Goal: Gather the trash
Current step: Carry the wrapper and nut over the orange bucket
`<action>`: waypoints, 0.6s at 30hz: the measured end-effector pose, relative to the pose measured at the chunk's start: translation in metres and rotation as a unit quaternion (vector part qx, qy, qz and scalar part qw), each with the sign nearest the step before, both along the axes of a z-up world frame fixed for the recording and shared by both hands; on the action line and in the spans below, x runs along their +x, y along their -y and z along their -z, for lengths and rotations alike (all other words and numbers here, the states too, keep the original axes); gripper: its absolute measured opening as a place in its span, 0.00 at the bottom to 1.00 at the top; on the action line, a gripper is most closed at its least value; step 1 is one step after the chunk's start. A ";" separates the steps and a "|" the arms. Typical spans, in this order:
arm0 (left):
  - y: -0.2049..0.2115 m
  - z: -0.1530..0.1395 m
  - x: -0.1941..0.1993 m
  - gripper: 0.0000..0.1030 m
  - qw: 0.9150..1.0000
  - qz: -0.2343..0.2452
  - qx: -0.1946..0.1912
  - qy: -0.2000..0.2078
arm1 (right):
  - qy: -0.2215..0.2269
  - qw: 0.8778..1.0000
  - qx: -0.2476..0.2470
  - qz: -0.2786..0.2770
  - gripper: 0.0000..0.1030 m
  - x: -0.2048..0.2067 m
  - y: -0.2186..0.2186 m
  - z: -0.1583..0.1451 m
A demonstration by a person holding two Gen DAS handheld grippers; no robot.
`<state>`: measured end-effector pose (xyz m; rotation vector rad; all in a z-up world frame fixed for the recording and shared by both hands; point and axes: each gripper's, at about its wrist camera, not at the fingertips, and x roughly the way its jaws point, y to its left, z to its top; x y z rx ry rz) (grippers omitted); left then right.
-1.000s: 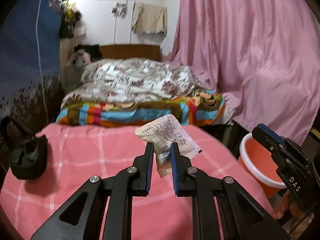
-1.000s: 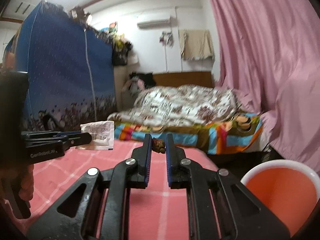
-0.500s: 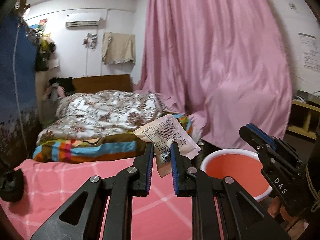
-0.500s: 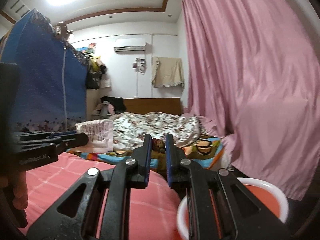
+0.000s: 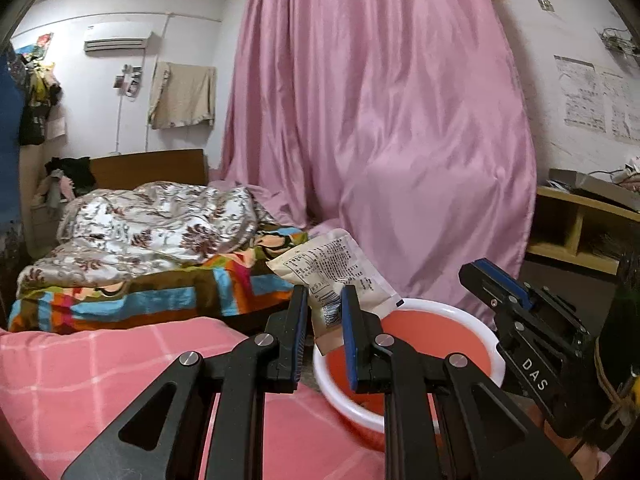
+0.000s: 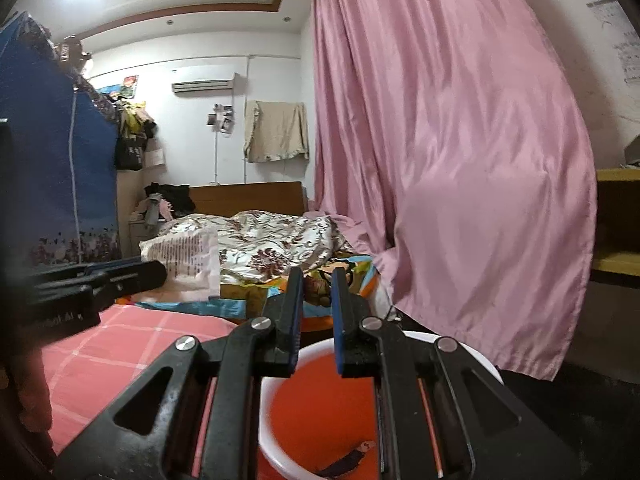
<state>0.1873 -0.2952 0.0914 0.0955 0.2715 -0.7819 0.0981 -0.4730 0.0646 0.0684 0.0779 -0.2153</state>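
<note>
1. Left wrist view: left gripper (image 5: 324, 312) clamped on printed snack wrapper (image 5: 334, 276), pinched near its barcode end, rest of packet sticking up and fwd past fingertips.
2. Changed vs a sec ago: pink checked cover (image 5: 100, 368) filled the lower frame then, basin at far right edge; now orange basin w/ white rim (image 5: 416, 308) sits right behind and under the fingertips. Swung across toward bin side, wrapper in same grip throughout.
3. Meaning for task: wrapper looks about over basin's near rim, so prob. carry nearly done, release next. Not dropped yet.
4. Pose: pointing slightly down, rolled a bit, fingers side by side w/ pads vertical. Right gripper (image 5: 486, 274) seen at right edge, beside and above the basin.
5. Right wrist view: right gripper (image 6: 314, 294) w/ fingers partly apart, small brown scrap (image 6: 318, 289) seen between the tips against busy bedding; gap unchanged over the last sec, but pad contact not clear, so grip can't be confirmed.
6. Changed here too: basin (image 6: 460, 346) was low right corner, now centred under the fingers; dark bit of trash (image 6: 348, 458) already lying inside.
7. Pose: held level, aimed over basin toward bed (image 6: 272, 248). Left gripper (image 6: 160, 272) w/ wrapper (image 6: 188, 256) at left, well short of the rim in this view.
</note>
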 end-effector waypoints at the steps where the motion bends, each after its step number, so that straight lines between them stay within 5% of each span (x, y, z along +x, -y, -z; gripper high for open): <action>1: 0.004 0.001 -0.001 0.13 1.000 0.004 0.002 -0.001 | -0.002 1.000 0.002 0.004 0.43 -0.001 0.003 0.001; 18: 0.040 0.024 -0.002 0.13 0.998 0.049 0.021 -0.021 | -0.031 0.999 0.019 0.030 0.43 -0.005 0.032 0.015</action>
